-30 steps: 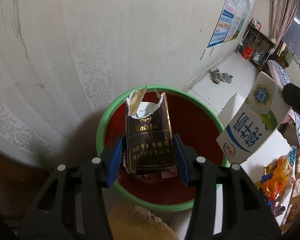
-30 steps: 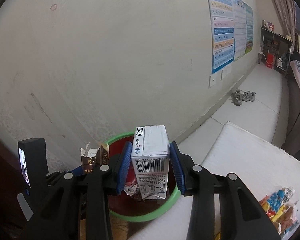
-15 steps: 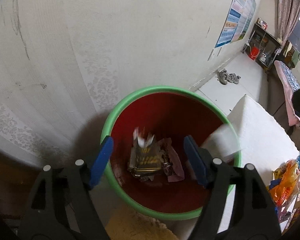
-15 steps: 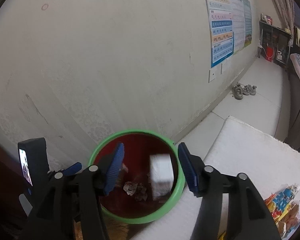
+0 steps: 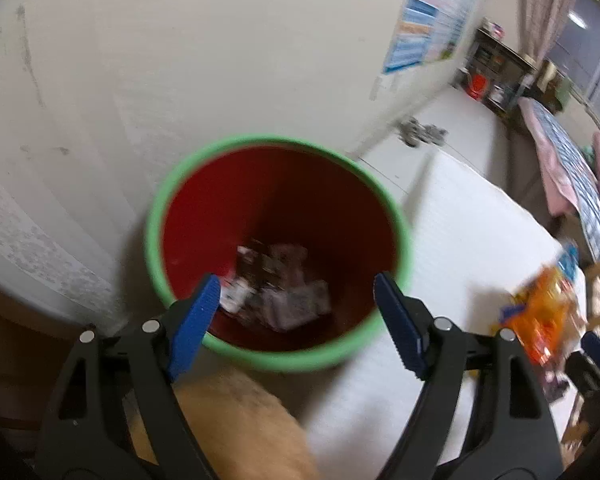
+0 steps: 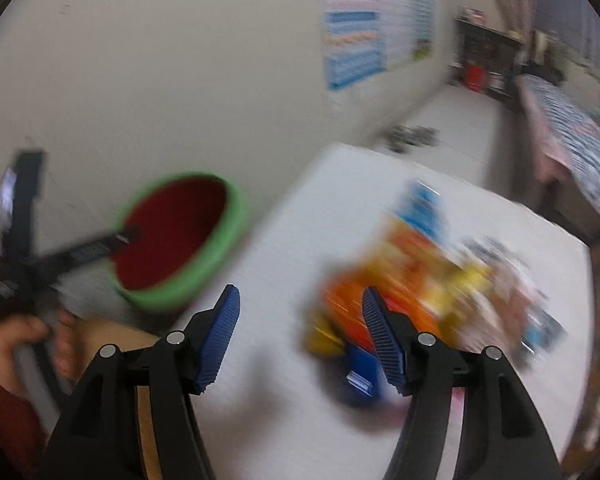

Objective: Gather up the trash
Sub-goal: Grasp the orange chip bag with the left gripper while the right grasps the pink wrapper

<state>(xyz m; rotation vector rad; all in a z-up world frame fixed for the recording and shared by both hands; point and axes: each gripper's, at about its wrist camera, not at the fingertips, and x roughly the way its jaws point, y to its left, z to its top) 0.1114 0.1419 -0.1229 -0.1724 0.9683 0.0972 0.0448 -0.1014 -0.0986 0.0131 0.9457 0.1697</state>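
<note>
A red bin with a green rim (image 5: 280,148) stands against the wall; it also shows in the right wrist view (image 6: 220,236). Crumpled trash (image 5: 280,284) lies at its bottom. My left gripper (image 5: 296,300) is open and empty above the bin's near rim. My right gripper (image 6: 300,332) is open and empty over the white table (image 6: 276,248), just left of a blurred pile of colourful wrappers (image 6: 420,272). The same pile shows at the right of the left wrist view (image 5: 548,312).
A tan cushion (image 5: 228,420) lies below the bin. Shoes (image 5: 420,132) sit on the floor by the wall. A bed (image 5: 580,184) and a dark shelf (image 5: 500,72) stand at the far right. Posters (image 6: 372,20) hang on the wall.
Both grippers opened: the dark packet and the milk carton dropped into the bin. The right gripper has swung right, towards the wrapper pile; the left has pulled back slightly.
</note>
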